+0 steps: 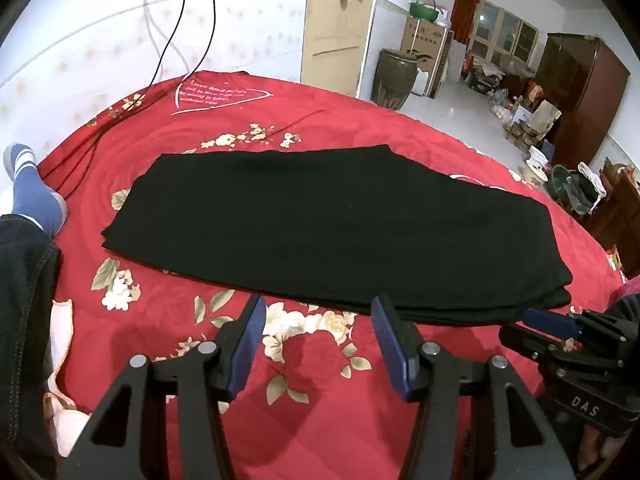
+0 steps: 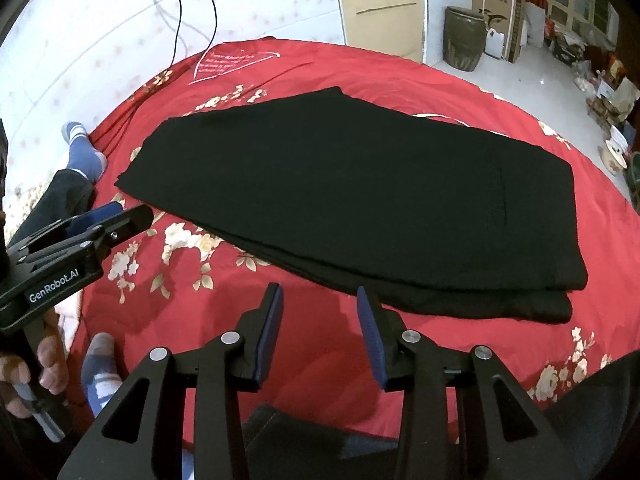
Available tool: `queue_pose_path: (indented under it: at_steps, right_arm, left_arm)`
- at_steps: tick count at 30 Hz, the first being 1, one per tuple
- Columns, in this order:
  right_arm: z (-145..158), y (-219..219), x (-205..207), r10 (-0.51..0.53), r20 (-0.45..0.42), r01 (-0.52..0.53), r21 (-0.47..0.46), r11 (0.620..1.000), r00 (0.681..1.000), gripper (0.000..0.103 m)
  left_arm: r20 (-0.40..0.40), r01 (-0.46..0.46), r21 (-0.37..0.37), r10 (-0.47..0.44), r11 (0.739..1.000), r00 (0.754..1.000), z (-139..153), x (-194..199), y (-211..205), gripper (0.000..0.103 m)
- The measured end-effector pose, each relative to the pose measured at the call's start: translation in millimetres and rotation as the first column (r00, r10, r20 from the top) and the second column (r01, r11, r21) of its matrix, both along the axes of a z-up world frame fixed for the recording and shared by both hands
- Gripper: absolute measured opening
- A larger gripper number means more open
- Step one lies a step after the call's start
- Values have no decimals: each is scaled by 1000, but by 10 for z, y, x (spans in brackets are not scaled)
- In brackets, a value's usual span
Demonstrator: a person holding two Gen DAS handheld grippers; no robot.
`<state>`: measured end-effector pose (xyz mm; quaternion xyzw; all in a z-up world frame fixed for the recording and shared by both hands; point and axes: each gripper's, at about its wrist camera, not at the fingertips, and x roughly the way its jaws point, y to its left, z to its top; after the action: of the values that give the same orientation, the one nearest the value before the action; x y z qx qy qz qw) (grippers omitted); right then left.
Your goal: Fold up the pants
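The black pants (image 1: 320, 224) lie flat on the red flowered bedspread (image 1: 320, 380), folded lengthwise into a long band with stacked layers along the near edge. In the right wrist view the pants (image 2: 360, 200) run from upper left to lower right. My left gripper (image 1: 318, 312) hovers just short of the near edge, open, nothing between its blue pads. My right gripper (image 2: 318, 300) is likewise open and empty by the near edge. The right gripper (image 1: 552, 324) shows at the pants' right end, and the left gripper (image 2: 116, 216) shows at the left, held by a hand (image 2: 24, 376).
A person's legs in dark trousers and blue socks (image 1: 36, 192) rest on the bed's left side. Black cables (image 1: 176, 40) hang over the bed's far edge. Beyond the bed stand a large jar (image 1: 392, 80), cardboard boxes, a dark wardrobe (image 1: 580, 92) and floor clutter.
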<state>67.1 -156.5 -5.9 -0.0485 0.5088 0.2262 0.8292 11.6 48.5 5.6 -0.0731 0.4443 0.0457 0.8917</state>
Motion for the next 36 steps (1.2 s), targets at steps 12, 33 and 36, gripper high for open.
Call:
queue_pose_path:
  at_steps: [12, 33, 36]
  right_arm:
    - [-107, -67, 86, -44, -36, 45, 29, 999, 998, 39]
    - [-112, 40, 145, -15, -50, 17, 29, 999, 999, 47]
    - [-127, 72, 181, -6, -55, 8, 31, 999, 998, 47]
  left_arm:
    - [-37, 4, 14, -3, 1000, 999, -155, 53, -2, 58]
    - [-36, -69, 26, 70, 997, 997, -236, 204, 247, 58]
    - [-40, -94, 20, 95, 995, 995, -264, 239, 321, 58]
